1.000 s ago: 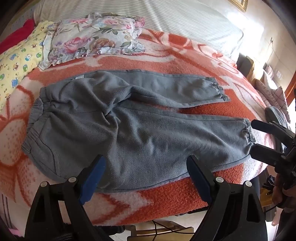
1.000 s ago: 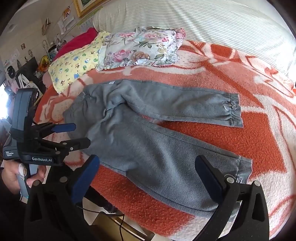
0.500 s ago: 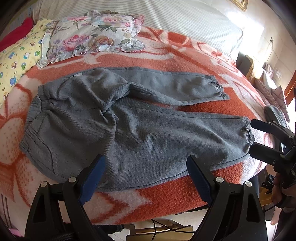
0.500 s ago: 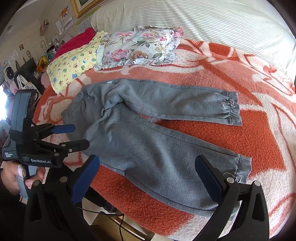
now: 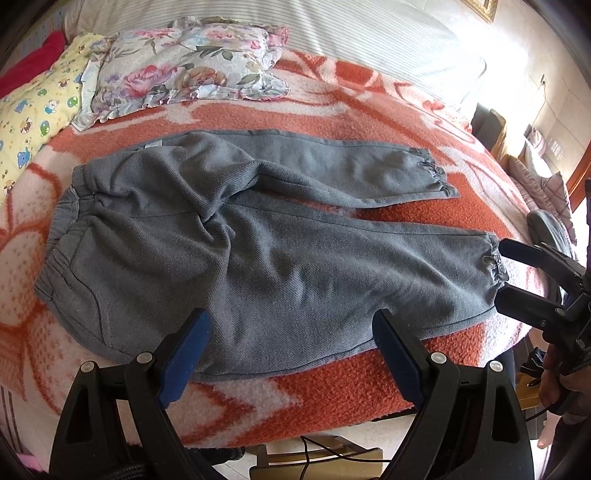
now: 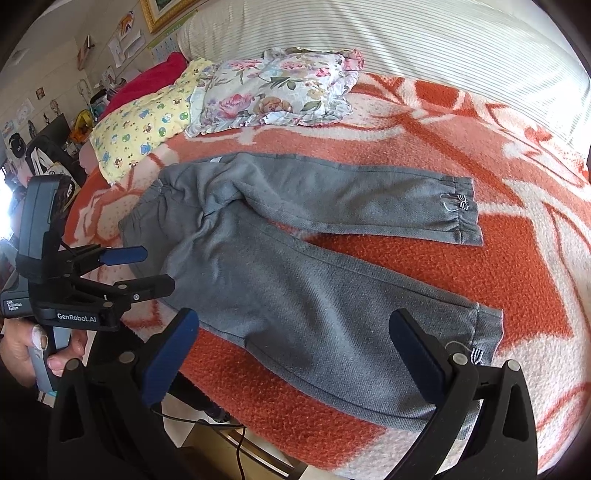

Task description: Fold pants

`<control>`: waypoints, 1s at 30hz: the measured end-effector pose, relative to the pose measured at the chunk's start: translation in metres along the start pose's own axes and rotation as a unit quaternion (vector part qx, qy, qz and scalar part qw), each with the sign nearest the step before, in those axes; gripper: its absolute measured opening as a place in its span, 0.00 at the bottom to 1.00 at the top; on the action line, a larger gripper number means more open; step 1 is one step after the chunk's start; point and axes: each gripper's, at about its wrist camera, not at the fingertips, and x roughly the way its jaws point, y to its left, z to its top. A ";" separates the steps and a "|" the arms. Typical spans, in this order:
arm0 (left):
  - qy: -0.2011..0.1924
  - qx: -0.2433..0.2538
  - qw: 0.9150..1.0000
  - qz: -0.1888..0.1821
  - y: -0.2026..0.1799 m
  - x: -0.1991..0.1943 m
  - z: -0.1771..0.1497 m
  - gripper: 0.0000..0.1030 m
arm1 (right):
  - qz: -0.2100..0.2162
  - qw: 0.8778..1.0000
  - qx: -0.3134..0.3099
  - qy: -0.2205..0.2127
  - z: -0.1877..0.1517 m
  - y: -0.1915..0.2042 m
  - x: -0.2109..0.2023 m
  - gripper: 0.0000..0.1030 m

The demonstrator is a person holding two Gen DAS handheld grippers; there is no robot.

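Grey pants lie spread flat on an orange and white blanket, waistband at the left, both legs running right and splayed apart. They also show in the right wrist view. My left gripper is open and empty, above the near edge of the near leg; it also shows in the right wrist view, beside the waistband. My right gripper is open and empty over the near leg by its cuff. It also shows in the left wrist view at that cuff.
A floral pillow and a yellow patterned pillow lie at the far left of the bed. A striped white cover runs along the back. The bed's near edge drops to the floor, where cables lie.
Both grippers have edged slightly closer to the pants. The pants lie as before, and both grippers stay open.
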 end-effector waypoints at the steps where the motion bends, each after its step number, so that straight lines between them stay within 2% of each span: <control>1: 0.001 0.000 1.000 0.001 0.000 0.001 0.000 0.87 | 0.000 1.000 0.000 0.000 0.000 0.000 0.000 1.00; 30: 0.025 -0.006 0.999 -0.025 0.001 0.024 0.009 0.87 | -0.005 0.999 0.043 0.003 0.000 -0.034 0.013 1.00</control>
